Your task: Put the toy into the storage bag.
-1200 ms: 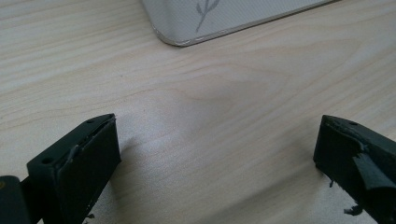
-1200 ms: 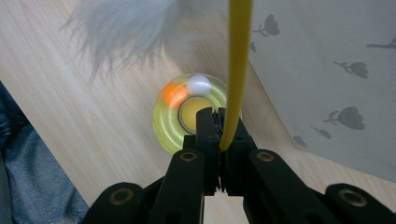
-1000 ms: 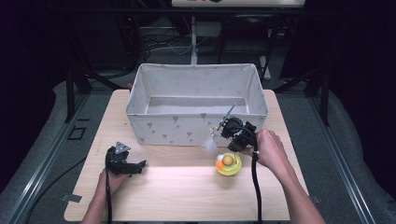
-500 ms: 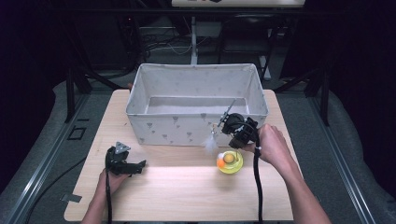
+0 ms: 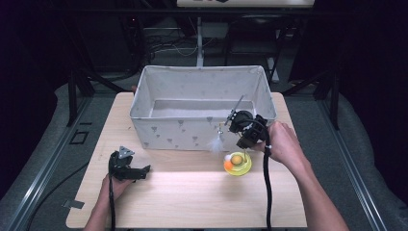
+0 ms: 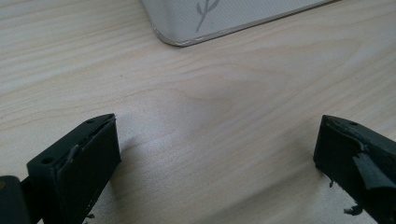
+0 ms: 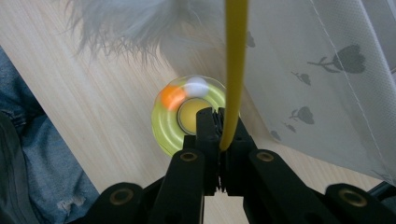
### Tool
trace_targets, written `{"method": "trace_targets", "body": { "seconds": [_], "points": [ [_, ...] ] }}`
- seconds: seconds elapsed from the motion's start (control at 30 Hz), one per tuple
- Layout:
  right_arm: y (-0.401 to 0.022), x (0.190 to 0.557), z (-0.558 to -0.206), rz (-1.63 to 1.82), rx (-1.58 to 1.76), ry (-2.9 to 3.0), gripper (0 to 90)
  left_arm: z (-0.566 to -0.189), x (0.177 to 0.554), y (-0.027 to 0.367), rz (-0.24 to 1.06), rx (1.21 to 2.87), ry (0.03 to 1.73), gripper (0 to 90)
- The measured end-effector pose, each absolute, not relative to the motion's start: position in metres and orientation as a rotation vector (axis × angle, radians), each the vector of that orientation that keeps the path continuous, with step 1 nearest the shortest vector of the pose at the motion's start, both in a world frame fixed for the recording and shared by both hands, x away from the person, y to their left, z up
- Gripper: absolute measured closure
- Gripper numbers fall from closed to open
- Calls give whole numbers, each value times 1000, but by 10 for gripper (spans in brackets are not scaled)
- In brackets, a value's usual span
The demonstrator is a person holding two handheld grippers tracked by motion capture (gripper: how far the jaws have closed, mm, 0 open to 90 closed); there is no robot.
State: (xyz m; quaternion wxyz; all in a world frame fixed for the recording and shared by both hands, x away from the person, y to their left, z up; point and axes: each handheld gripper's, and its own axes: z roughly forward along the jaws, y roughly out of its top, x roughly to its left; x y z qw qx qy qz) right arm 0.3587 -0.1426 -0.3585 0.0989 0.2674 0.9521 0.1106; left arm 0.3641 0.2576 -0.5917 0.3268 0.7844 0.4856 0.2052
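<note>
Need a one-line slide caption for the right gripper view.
Right gripper shut on a yellow wand, feather dangling above the yellow ring toy beside the fabric bin.

My table (image 5: 192, 202) is carrying everything here: a pale wooden top with a light grain, standing over a grey floor (image 5: 43, 159). A white fabric bin (image 5: 202, 130) with small grey plant prints is sitting directly on the far half of the table, its front wall facing me and one rounded bottom corner (image 6: 177, 39) showing in my left gripper view. Just in front of the bin's right part, a yellow ring toy (image 5: 237, 163) with an orange ball and a white ball is sitting on the wood (image 7: 189, 116). My left gripper (image 5: 126, 168) is resting on the near left part, well apart from the toy.
</note>
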Motion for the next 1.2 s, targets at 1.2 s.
{"method": "trace_targets", "body": {
  "seconds": [1.2],
  "points": [
    [-145, 360, -319, 337, 770, 2815, 882, -592, 364, 258, 538, 2054, 1272, 4]
  ]
}}
